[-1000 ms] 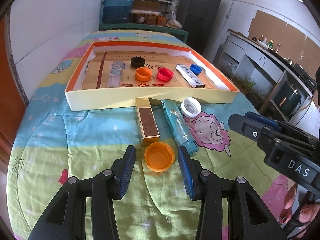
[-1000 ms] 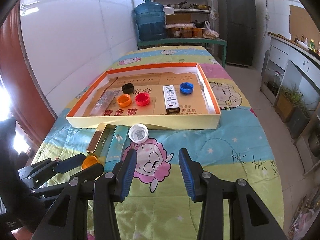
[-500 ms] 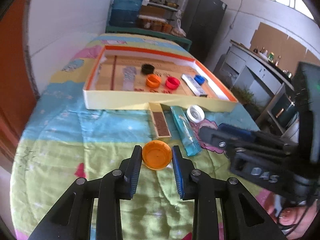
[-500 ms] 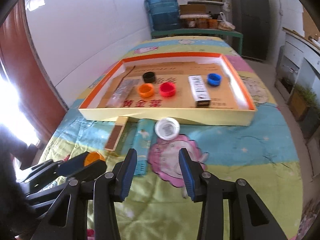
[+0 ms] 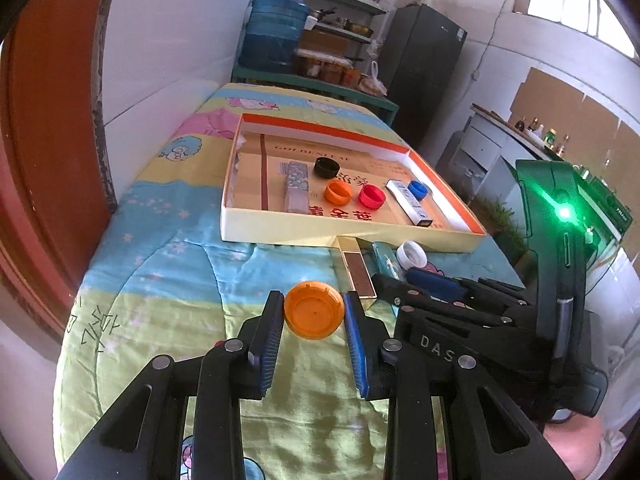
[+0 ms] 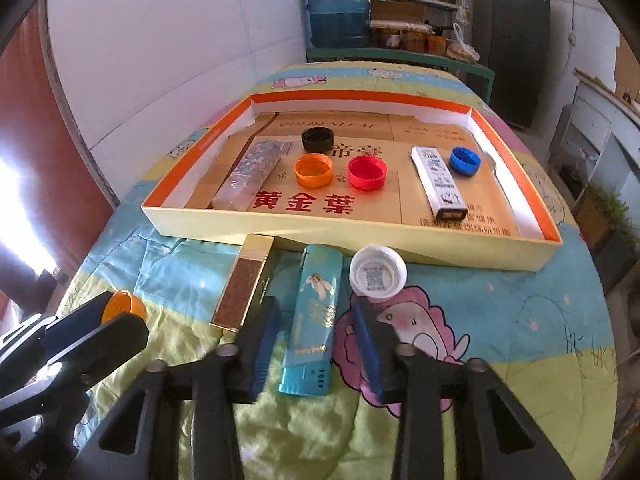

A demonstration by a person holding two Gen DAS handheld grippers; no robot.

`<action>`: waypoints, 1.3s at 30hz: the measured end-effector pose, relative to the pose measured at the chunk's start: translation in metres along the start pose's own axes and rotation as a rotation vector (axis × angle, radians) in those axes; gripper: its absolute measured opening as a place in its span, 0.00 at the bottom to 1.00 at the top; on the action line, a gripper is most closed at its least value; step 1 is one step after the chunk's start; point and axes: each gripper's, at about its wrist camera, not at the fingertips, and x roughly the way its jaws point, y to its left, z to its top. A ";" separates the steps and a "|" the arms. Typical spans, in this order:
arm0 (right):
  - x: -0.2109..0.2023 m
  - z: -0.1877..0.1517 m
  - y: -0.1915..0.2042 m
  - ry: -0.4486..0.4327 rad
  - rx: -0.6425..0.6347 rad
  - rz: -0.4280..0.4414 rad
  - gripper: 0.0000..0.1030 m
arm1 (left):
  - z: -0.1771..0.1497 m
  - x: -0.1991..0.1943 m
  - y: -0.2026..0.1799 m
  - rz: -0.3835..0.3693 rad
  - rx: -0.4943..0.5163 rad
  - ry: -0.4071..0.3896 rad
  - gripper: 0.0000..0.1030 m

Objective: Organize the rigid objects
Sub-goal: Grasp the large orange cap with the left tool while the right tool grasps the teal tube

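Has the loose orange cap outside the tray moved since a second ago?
Yes. The orange cap lay flat on the blanket beside the gold box's near end; now the left gripper holds it tilted above the blanket, left of the gold box.

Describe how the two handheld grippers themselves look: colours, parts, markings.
Both are black frames with silver bolt heads. The left gripper and right gripper each carry two ribbed blue pads. The right one, seen from the left camera, bears white letters "DAS" and a dark green housing with a glowing green light.
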 end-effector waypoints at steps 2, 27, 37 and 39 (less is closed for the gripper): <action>0.001 0.000 0.003 -0.001 -0.016 -0.012 0.24 | 0.000 0.000 0.001 0.001 -0.003 -0.001 0.30; -0.047 0.007 -0.007 -0.092 -0.018 -0.045 0.23 | 0.017 -0.025 -0.018 -0.008 0.034 -0.067 0.30; -0.092 0.027 -0.020 -0.157 -0.008 -0.055 0.23 | 0.050 -0.048 -0.030 0.010 0.048 -0.109 0.30; -0.105 0.034 -0.022 -0.180 -0.013 -0.058 0.23 | 0.059 -0.054 -0.032 0.017 0.054 -0.120 0.30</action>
